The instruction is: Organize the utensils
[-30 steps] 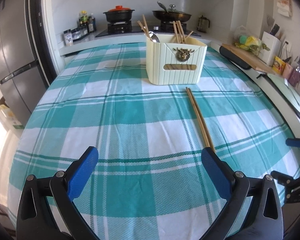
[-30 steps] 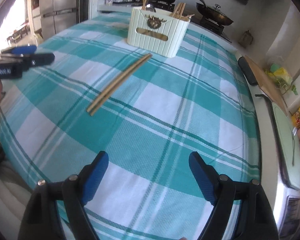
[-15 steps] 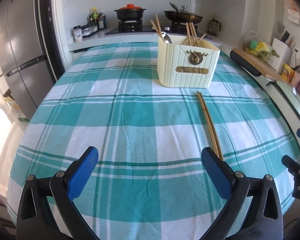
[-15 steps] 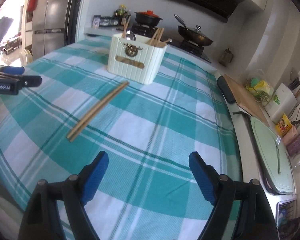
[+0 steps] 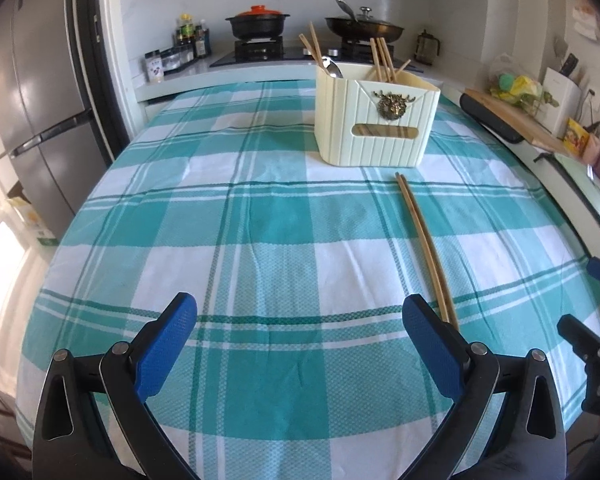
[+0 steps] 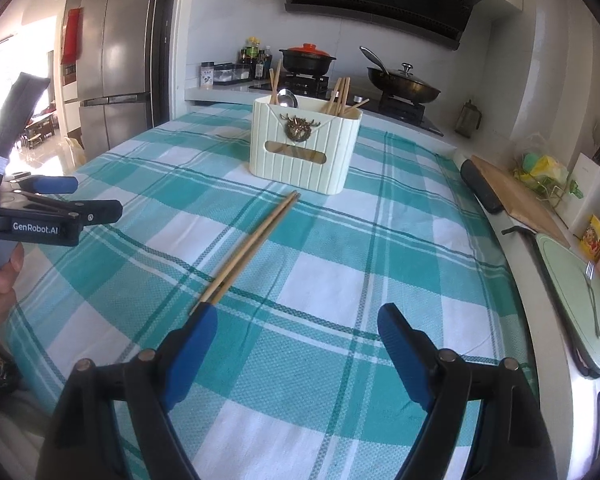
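Pair of long wooden chopsticks (image 5: 422, 240) lying flat and side by side, touching, on the teal-and-white checked tablecloth (image 5: 260, 240), their far tips just short of the holder. Cream ribbed utensil holder (image 5: 374, 120), upright, with a brass stag-head emblem above a slot-shaped front opening. It contains further wooden chopsticks (image 5: 382, 60) leaning at angles and a metal spoon (image 5: 332, 68).

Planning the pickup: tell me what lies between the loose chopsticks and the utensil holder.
Only bare checked tablecloth. In the right wrist view, the chopsticks end just short of the holder, apart from it.
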{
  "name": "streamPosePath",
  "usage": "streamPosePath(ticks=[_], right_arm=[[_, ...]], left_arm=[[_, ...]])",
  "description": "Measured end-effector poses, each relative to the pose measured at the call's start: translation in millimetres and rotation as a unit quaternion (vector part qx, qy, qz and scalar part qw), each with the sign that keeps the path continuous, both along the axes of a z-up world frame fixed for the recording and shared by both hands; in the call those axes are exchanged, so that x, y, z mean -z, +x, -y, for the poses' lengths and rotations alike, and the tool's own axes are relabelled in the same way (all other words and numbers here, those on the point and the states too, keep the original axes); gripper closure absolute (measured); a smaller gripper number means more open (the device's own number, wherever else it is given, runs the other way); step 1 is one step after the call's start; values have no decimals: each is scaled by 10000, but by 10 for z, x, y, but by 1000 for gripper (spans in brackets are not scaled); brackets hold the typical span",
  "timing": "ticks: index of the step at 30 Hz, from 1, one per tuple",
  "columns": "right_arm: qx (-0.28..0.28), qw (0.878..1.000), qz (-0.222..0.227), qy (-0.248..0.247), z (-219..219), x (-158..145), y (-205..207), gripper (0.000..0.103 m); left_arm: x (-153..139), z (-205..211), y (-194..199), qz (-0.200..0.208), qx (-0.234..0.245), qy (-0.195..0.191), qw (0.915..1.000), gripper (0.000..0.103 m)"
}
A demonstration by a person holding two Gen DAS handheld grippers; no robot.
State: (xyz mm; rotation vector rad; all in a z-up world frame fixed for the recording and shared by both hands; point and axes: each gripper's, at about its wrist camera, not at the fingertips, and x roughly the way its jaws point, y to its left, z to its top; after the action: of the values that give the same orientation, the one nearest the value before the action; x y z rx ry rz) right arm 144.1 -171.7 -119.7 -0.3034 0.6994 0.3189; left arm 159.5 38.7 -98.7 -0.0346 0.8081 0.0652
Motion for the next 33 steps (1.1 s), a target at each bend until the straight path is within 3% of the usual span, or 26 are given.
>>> streamPosePath(ticks=[22, 33], right_arm=[[138, 9997, -149, 114, 74, 111, 59, 19], [435, 9980, -368, 257, 246, 202, 132, 19]], left_arm=[[149, -1, 120, -310, -131, -23, 9994, 1], [221, 157, 714, -584, 209, -334, 9975, 1]])
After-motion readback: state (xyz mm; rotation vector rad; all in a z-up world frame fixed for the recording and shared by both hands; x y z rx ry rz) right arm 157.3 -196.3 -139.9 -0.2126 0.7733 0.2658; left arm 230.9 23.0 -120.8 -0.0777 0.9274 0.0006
